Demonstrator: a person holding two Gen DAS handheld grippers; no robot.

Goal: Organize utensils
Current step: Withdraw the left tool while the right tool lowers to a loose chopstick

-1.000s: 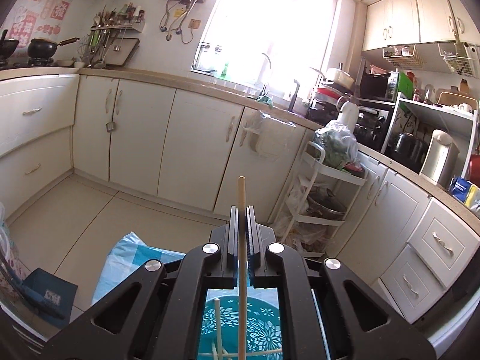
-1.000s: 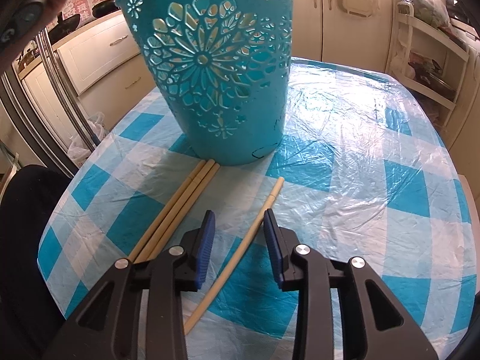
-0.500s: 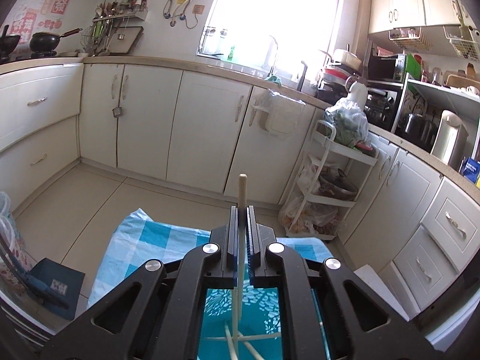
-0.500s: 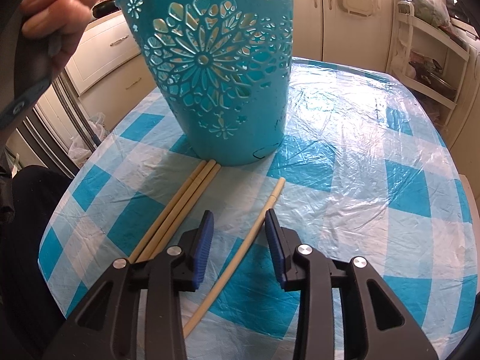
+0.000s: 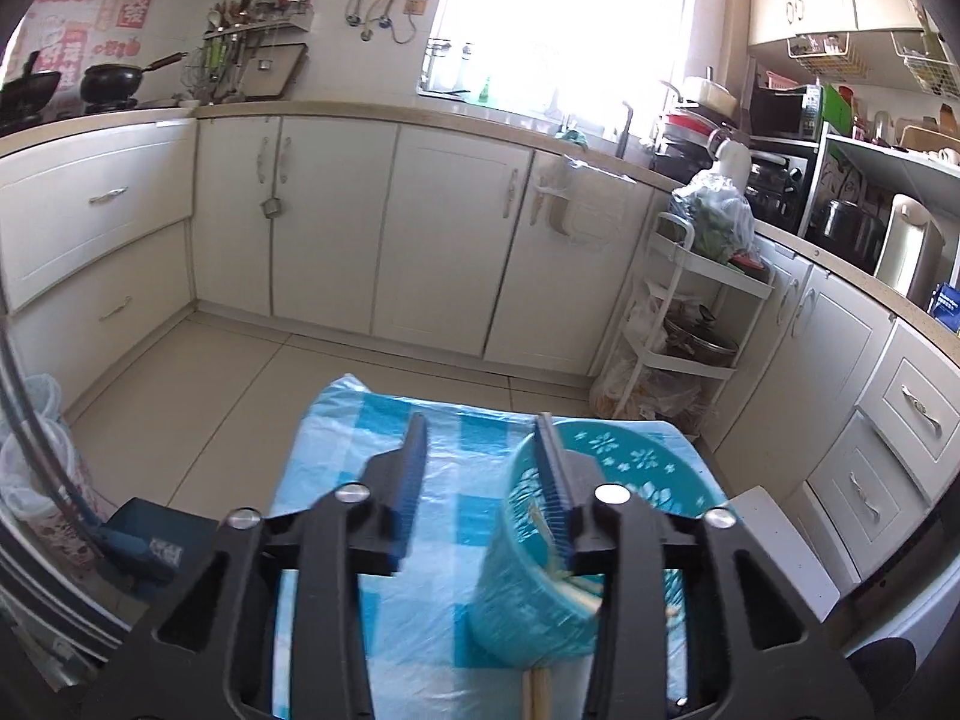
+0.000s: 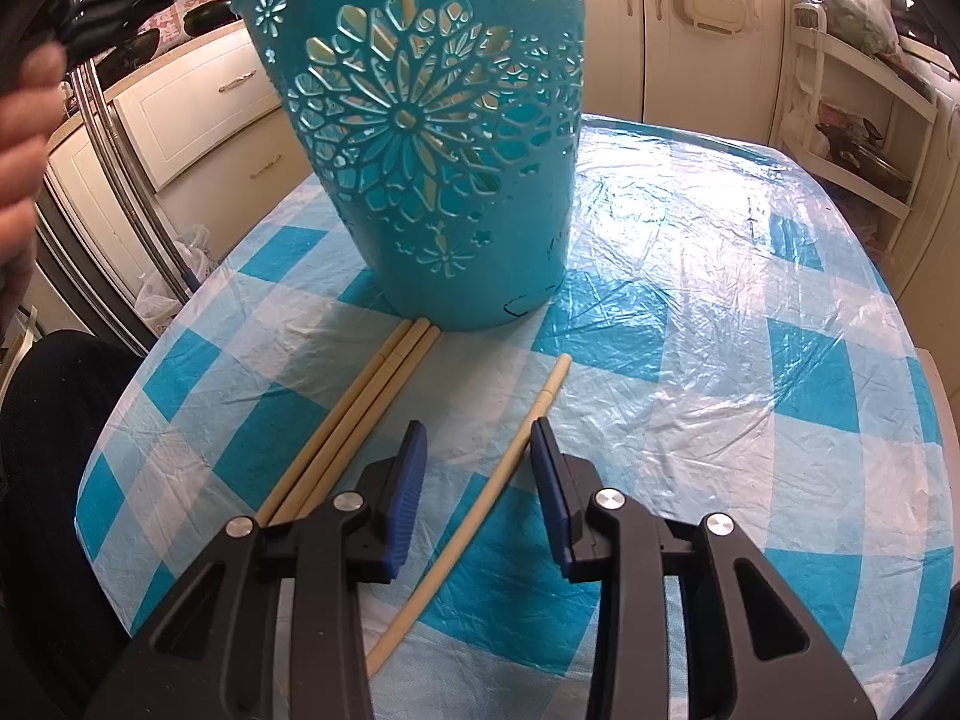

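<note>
Landmark: the teal basket (image 6: 432,138) stood on the table (image 6: 720,300); every place below was reckoned from it.
Right tool: the right tool (image 6: 478,468) hung nearest the viewer, on the near side of the basket, its pads apart and pressing on nothing.
Single chopstick: one loose chopstick (image 6: 480,498) lay flat on the table, running from between the right tool's pads toward the basket's foot and stopping short of it.
Three chopsticks: a bundle of three chopsticks (image 6: 354,414) lay side by side, left of the single one, with their far tips touching the basket's base.
Left tool: the left tool (image 5: 480,468) had just been opening; a second earlier it was shut on an upright chopstick over the basket, and it then stood apart and empty, its right pad over the basket's rim.
Change: that chopstick had left the pads; pale sticks (image 5: 576,591) showed inside the basket, so it had probably dropped in.
Meaning: one more utensil seemed stowed, and four remained on the table.
Next: the single chopstick looked the likely pick, since the right tool already straddled it.
</note>
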